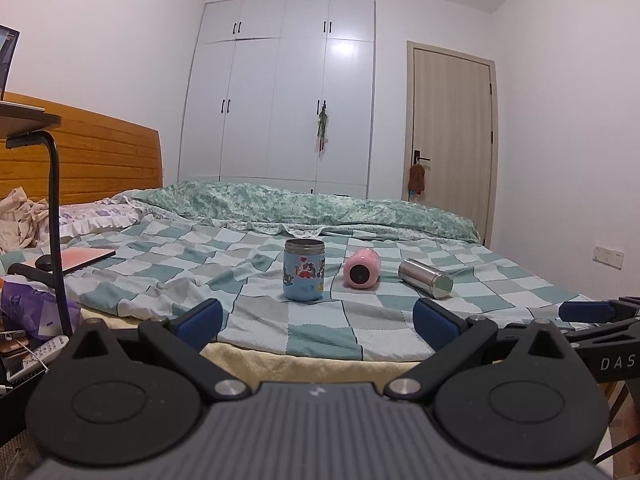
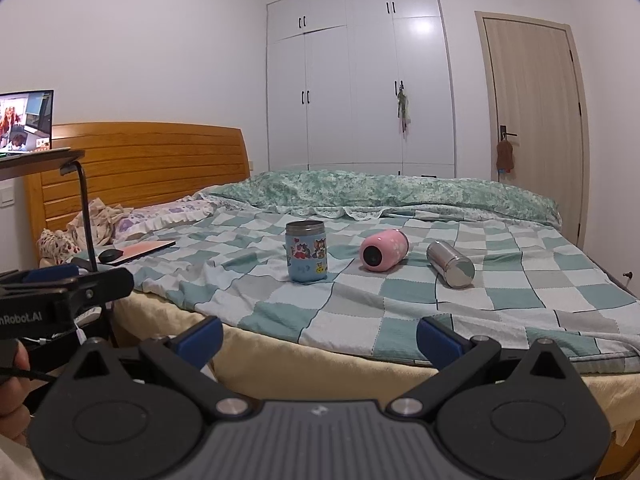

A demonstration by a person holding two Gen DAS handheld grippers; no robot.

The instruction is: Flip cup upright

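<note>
Left wrist view: the left claw (image 1: pixel 316 318) is spread wide and empty, held back at the near edge of the bed (image 1: pixel 280 360). On the checked blanket (image 1: pixel 180 272) ahead, a blue cartoon cup (image 1: pixel 303 270) already stands upright, while a pink cup (image 1: pixel 361 269) lies on its side just to its right, with a steel cup (image 1: pixel 426 279) lying on its side a little further right. Right wrist view: the right claw (image 2: pixel 318 342) is likewise spread and holds nothing, also well short of the cups; the pink cup (image 2: pixel 384 255) shows its round end towards the camera, and the steel cup (image 2: pixel 450 264) lies tilted beside it. Both fallen cups look rigid, light and smooth, so likely to roll or slip on the soft bedding. Gripping across the cylindrical body near the middle seems safest.
</note>
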